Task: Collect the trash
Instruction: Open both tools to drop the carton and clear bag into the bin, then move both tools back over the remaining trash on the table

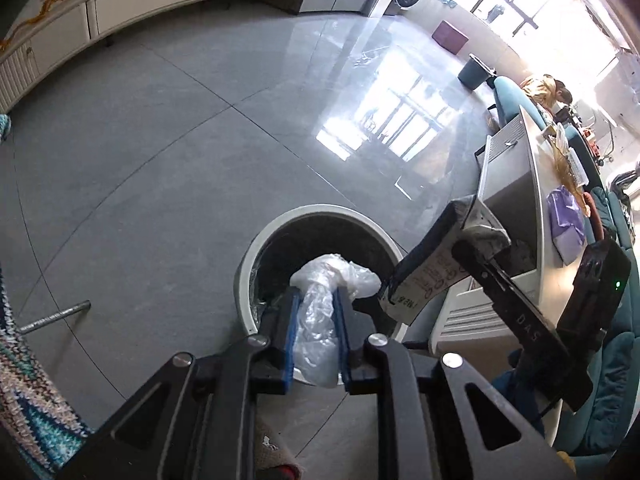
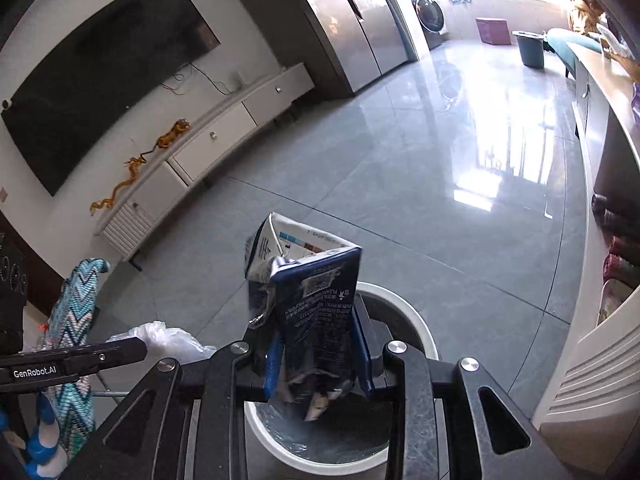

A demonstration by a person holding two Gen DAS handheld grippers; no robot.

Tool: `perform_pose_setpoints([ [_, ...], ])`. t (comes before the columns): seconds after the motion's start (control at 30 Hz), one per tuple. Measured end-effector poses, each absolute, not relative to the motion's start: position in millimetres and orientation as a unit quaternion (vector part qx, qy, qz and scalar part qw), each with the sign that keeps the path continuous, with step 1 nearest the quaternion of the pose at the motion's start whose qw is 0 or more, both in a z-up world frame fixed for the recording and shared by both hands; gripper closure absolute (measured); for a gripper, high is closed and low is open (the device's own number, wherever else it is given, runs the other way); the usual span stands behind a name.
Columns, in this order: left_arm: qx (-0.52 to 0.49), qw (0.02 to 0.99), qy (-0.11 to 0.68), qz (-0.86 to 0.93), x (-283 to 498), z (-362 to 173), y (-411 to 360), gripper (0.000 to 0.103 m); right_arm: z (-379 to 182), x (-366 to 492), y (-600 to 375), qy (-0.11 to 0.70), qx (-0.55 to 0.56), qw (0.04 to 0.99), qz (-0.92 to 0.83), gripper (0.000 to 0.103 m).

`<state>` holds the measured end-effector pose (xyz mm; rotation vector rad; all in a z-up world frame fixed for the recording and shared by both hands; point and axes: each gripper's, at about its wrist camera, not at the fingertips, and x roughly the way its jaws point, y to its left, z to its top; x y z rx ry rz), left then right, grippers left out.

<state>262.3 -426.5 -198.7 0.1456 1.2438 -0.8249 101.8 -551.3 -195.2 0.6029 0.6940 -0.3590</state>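
Two items of trash, both held above one round white-rimmed waste bin (image 2: pixel 416 320) on the grey tiled floor.
1. Crushed dark-blue and white drink carton (image 2: pixel 316 312), pinched by the right gripper (image 2: pixel 320 360); "PLEASE" legible.
2. Crumpled clear plastic bag (image 1: pixel 324 312), pinched by the left gripper (image 1: pixel 318 340), over the bin's near rim.
Markings: "GenRobot.AI", "DAS".
Risk: the light bag may catch on the rim or drift outside when released.
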Motion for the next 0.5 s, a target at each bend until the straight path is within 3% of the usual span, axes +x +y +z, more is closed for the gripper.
perform_pose_setpoints([
  [0.07, 0.057, 0.726, 0.574, -0.374, 264.5, -207.9, -430.1, 0.079, -204.8, 106.2, -551.5, 0.341, 0.294, 0.876, -0.173, 0.073],
  [0.17, 0.042, 0.723, 0.579, -0.376, 266.4, -212.0, -430.5, 0.055, -219.6, 107.2, -557.1, 0.352, 0.306, 0.868, -0.172, 0.069],
  [0.2, 0.037, 0.721, 0.578, -0.379, 266.4, -211.4, -430.8, 0.052, -220.7, 107.5, -558.1, 0.353, 0.307, 0.866, -0.173, 0.067],
  [0.5, 0.037, 0.737, 0.544, -0.400, 253.5, -176.4, -413.0, 0.052, -211.3, 101.7, -548.7, 0.360, 0.287, 0.871, -0.172, 0.058],
])
